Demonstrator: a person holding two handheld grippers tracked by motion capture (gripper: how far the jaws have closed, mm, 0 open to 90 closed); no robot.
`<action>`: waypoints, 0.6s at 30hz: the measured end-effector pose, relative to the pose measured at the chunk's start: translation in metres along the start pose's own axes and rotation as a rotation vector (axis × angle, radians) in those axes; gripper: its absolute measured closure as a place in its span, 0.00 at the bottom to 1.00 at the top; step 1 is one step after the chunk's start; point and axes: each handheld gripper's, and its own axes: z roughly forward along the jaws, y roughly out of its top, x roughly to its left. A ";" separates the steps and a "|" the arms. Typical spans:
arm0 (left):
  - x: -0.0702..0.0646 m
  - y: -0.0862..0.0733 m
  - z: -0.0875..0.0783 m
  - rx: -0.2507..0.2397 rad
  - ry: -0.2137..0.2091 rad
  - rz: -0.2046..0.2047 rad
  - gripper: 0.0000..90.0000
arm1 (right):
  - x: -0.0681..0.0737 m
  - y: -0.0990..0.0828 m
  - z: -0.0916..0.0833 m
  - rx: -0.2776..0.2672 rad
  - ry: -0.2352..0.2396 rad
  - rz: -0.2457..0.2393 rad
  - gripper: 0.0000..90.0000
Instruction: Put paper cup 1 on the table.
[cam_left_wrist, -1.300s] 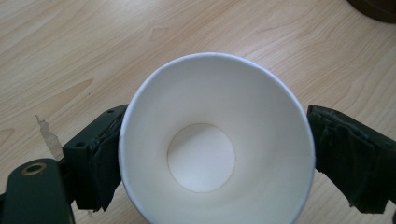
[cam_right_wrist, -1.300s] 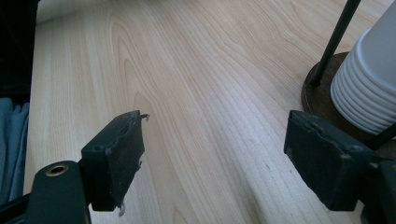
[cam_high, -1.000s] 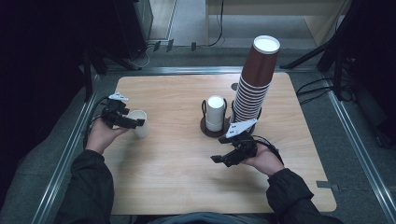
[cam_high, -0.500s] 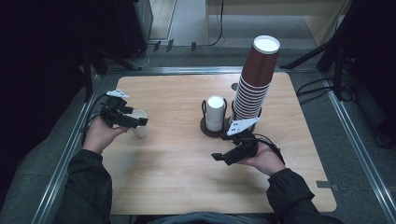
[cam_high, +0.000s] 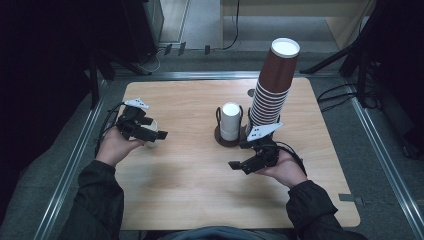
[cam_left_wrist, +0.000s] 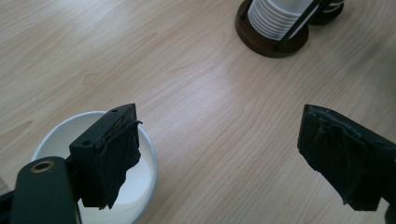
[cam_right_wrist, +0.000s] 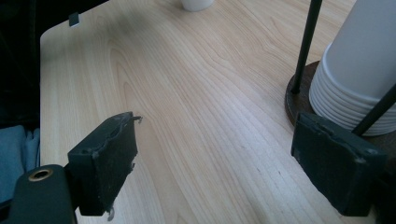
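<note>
The left gripper (cam_high: 150, 131) is hovering at the left side of the table (cam_high: 190, 200), its fingers (cam_left_wrist: 112, 158) standing wide apart and holding nothing. One finger is sitting over the rim of a single white cup (cam_left_wrist: 135, 186) standing upright on the table. The right gripper (cam_high: 245, 165) is hanging near the table's middle, fingers (cam_right_wrist: 105, 161) wide and empty. Just beside it, a dark holder (cam_high: 222, 137) is carrying a white cup stack (cam_high: 230, 120). A tall brown cup stack (cam_high: 272, 85) is standing behind.
</note>
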 end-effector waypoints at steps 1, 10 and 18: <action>-0.003 0.000 0.001 0.002 -0.001 0.003 0.14 | 0.000 0.000 -0.001 -0.002 -0.002 0.002 0.16; -0.020 0.001 0.010 0.018 -0.033 0.030 0.15 | -0.002 -0.003 -0.014 0.009 -0.023 0.027 0.20; -0.037 0.002 0.023 0.043 -0.106 0.064 0.12 | -0.001 -0.006 -0.030 0.001 -0.056 0.048 0.22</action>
